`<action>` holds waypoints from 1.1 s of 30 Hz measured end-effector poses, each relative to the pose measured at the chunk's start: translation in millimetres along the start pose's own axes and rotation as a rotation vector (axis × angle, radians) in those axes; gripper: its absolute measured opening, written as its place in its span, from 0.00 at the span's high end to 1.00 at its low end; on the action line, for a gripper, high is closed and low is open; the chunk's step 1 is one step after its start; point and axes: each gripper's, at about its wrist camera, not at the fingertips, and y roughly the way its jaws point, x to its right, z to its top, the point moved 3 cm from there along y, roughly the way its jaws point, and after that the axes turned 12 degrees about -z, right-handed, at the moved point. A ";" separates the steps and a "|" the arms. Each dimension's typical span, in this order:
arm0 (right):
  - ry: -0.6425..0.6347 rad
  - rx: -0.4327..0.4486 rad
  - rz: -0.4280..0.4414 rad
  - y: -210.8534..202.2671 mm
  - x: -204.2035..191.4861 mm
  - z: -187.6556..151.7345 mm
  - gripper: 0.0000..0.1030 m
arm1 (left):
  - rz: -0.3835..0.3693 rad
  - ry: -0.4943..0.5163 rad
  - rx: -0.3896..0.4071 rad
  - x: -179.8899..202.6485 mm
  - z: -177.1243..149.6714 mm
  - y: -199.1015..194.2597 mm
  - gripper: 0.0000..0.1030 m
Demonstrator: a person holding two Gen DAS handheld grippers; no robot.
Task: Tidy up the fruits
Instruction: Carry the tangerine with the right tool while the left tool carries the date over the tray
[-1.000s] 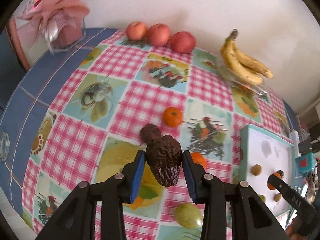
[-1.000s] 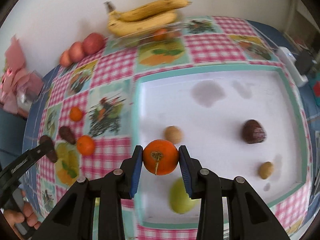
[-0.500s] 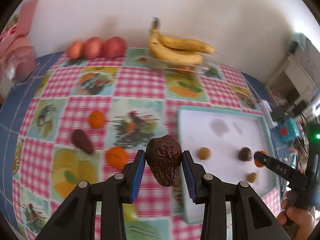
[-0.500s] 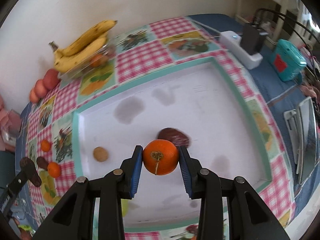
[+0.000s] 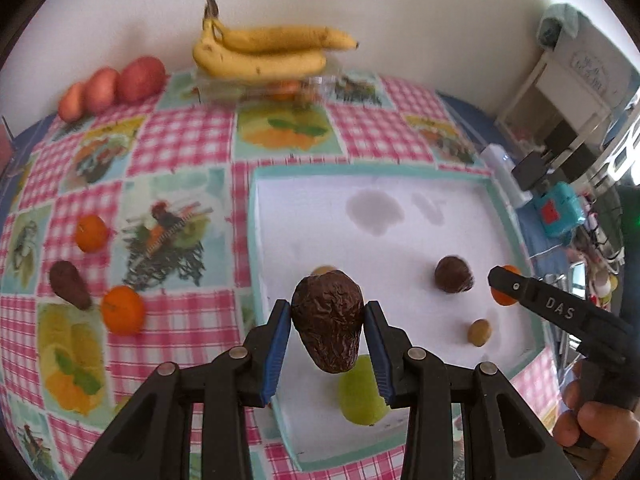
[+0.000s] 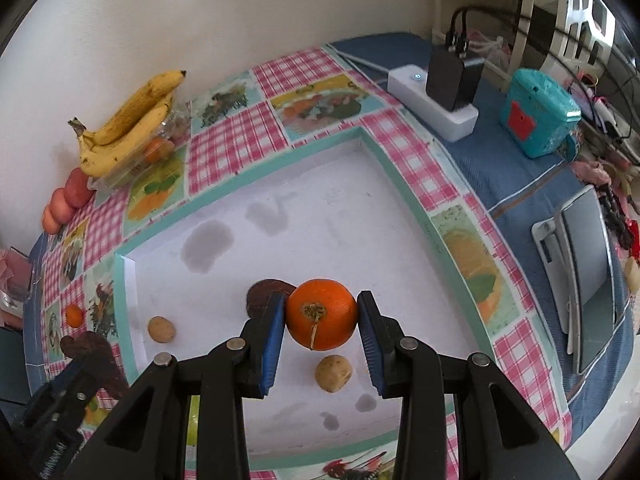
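Left hand-held gripper [image 5: 326, 330] and right hand-held gripper [image 6: 321, 322], both tilted downward, jaws clamped.

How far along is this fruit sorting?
Partly done. The white tray already holds a dark fruit, a green fruit and two small brown ones. The left gripper carries a wrinkled dark fruit, the right gripper an orange. Two oranges and another dark fruit remain on the tablecloth.

I count three round orange tangerines [image 5: 122, 309], three wrinkled dark brown fruits [image 5: 328, 326], two small tan round fruits [image 6: 333, 367], three red apples [image 5: 141, 79], two yellow bananas [image 5: 260, 65], one green pear [image 5: 362, 394].
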 end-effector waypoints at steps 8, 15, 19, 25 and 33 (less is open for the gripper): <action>0.003 -0.057 -0.040 29.2 7.8 -4.2 0.63 | 0.015 -0.009 -0.053 -0.9 -4.6 21.1 0.61; -0.001 -0.069 -0.049 37.8 8.0 -4.1 0.63 | 0.026 -0.008 -0.075 -3.6 -5.7 28.3 0.61; -0.005 -0.067 -0.054 37.2 8.5 -4.7 0.63 | 0.029 -0.015 -0.094 -5.2 -7.2 36.3 0.61; -0.006 -0.066 -0.056 37.6 8.0 -4.4 0.63 | 0.028 -0.019 -0.096 -5.8 -6.1 39.3 0.61; -0.008 -0.066 -0.057 38.2 8.0 -4.0 0.63 | 0.023 -0.025 -0.101 -6.7 -4.7 38.5 0.61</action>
